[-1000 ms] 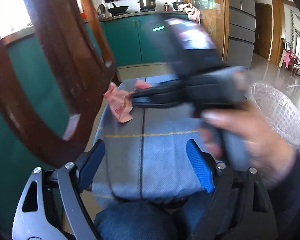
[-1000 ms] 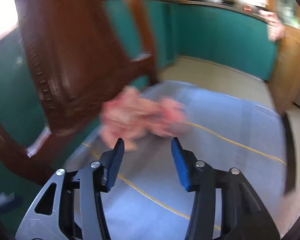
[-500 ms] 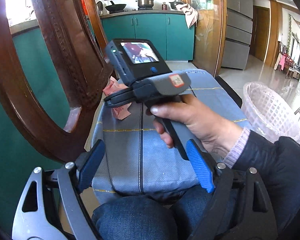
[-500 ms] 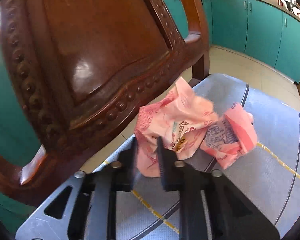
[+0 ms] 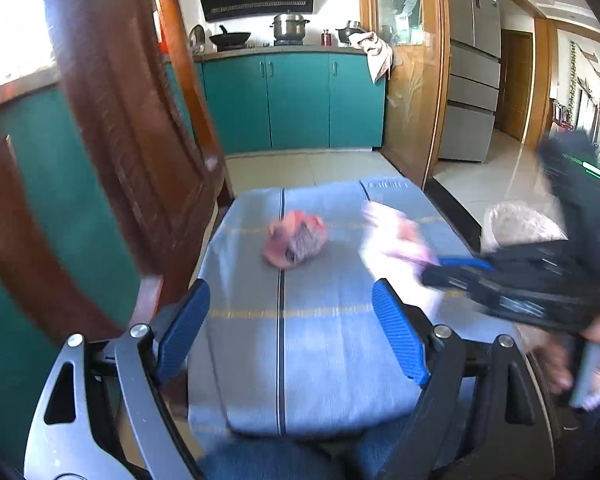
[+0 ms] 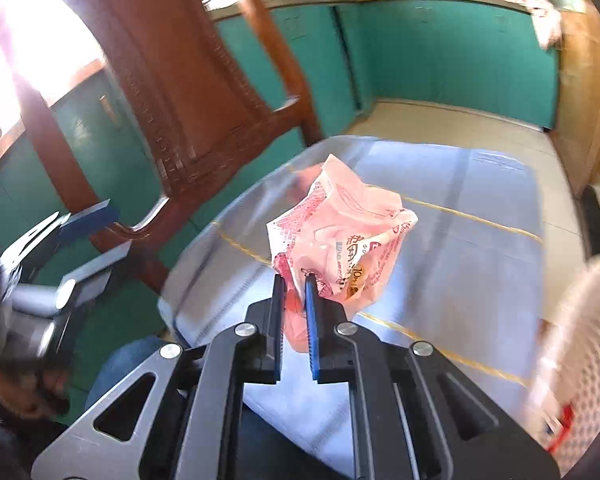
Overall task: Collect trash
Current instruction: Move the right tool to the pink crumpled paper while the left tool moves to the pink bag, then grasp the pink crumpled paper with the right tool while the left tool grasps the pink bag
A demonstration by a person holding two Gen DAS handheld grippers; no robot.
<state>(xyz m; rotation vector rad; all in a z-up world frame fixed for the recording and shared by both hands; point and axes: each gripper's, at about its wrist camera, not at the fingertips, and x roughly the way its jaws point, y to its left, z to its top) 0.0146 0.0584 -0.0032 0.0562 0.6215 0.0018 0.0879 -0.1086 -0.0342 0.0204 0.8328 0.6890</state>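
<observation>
My right gripper point(image 6: 296, 280) is shut on a crumpled pink plastic wrapper point(image 6: 343, 236) and holds it above the blue cloth point(image 6: 459, 248). In the left wrist view the right gripper point(image 5: 439, 266) shows blurred at the right with the pale pink wrapper point(image 5: 391, 236) at its tip. A second crumpled pink wrapper point(image 5: 295, 238) lies on the blue cloth point(image 5: 319, 320), ahead of my left gripper point(image 5: 290, 320), which is open and empty.
A white mesh waste basket point(image 6: 579, 332) stands at the right, and it shows in the left wrist view point(image 5: 519, 226) too. A dark wooden chair point(image 5: 112, 140) stands at the left of the cloth. Teal cabinets point(image 5: 296, 100) line the far wall.
My right gripper closed on one pink wrapper, lifted it and swung it right toward the basket. The other wrapper stays on the cloth. The left gripper stays open.
</observation>
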